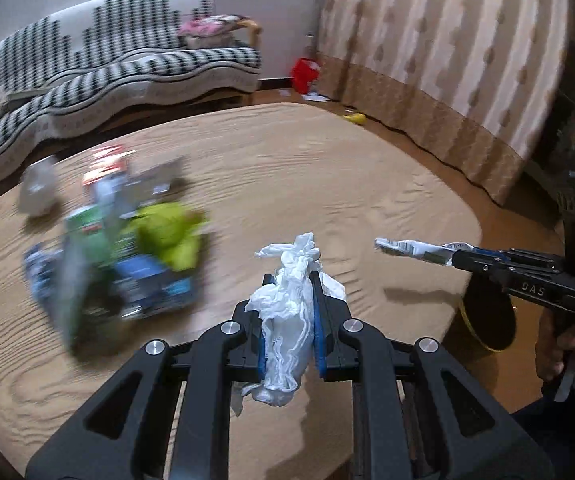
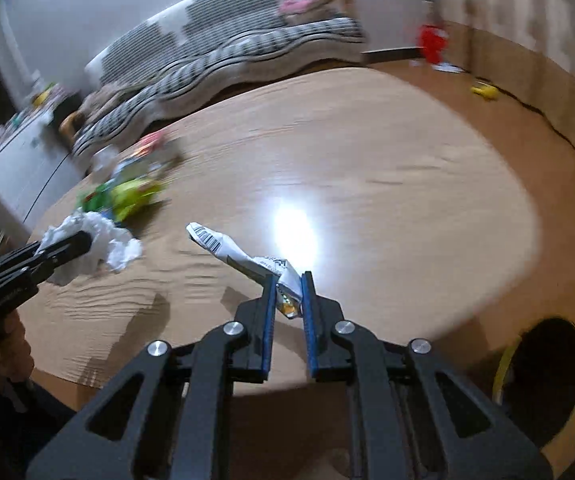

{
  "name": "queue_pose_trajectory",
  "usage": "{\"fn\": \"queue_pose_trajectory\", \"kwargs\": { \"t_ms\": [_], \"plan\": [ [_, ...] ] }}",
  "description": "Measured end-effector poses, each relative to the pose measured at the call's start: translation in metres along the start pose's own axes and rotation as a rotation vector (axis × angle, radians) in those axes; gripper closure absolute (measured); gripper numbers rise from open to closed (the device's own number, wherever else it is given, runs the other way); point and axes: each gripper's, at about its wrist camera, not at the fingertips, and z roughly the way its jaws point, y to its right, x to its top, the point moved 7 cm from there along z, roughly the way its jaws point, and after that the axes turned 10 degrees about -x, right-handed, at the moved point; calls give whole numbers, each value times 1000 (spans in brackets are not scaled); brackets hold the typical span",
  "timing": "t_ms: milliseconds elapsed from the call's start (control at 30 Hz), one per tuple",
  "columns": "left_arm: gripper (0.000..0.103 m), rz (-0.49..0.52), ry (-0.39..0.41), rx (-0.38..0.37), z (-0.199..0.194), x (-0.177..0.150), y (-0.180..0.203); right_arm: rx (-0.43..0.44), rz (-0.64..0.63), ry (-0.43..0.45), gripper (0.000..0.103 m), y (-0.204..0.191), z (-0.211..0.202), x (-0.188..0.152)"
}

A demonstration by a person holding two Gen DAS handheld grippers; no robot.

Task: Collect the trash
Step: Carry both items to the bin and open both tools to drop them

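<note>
Left gripper (image 1: 292, 280) clenched on a crumpled white tissue (image 1: 287, 320), wad sticking out past the fingertips. Right gripper (image 2: 289, 280) clamped on a twisted printed wrapper (image 2: 243, 256), its barcode end jutting forward-left of the tips. Both held above the wooden table (image 1: 327, 168). Blurred pile of packets (image 1: 119, 256) lies left of the left gripper. Dark round bin (image 2: 543, 380) sits below-right of the right gripper, off the table edge

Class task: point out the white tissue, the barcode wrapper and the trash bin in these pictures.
tissue (image 1: 287, 320), left wrist view, crumpled middle between the pads
wrapper (image 2: 243, 258), right wrist view, middle of the twisted strip
bin (image 2: 547, 380), right wrist view, dark inside of the opening
</note>
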Motion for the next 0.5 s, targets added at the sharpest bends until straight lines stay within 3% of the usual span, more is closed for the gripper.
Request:
{"fn": "queue_pose_trajectory", "kwargs": {
  "t_ms": [267, 500],
  "plan": [
    [87, 99, -46, -142, 79, 16, 105, -161, 230, 20, 90, 149, -34, -35],
    [87, 167, -101, -307, 140, 9, 201, -321, 443, -1, 90, 249, -64, -75]
  ]
}}
